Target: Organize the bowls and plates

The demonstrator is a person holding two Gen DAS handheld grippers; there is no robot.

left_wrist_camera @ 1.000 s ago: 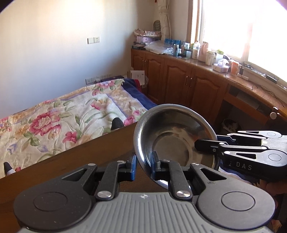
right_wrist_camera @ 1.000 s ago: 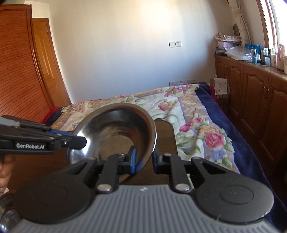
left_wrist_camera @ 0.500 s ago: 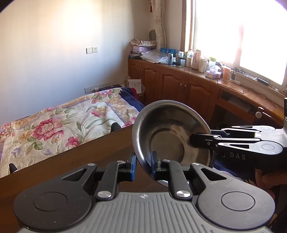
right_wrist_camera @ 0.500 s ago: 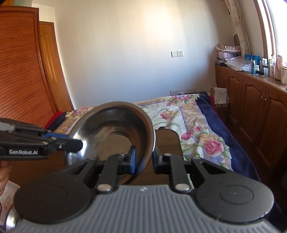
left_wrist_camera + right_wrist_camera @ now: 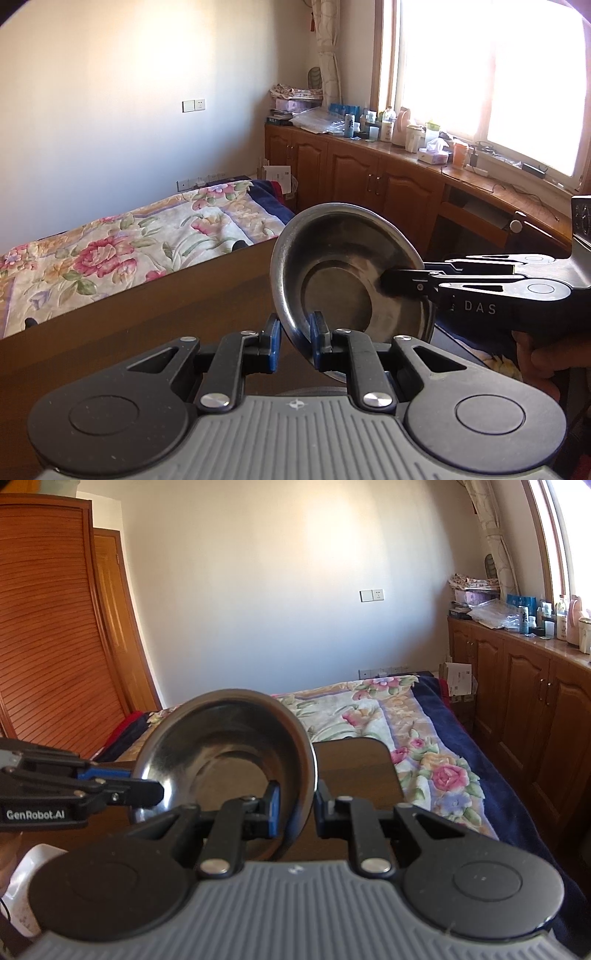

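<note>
A steel bowl (image 5: 347, 273) hung tilted in the air above a wooden table (image 5: 155, 314), its rim pinched between the left gripper (image 5: 294, 341) and, opposite, the right gripper (image 5: 297, 810).

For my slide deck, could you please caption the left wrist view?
Left gripper and right gripper both grip the rim of a tilted steel bowl above a wooden table.

Black left claw (image 5: 294, 338), blue pads (image 5: 274, 341), silver screws, ribbed grey housing
</note>
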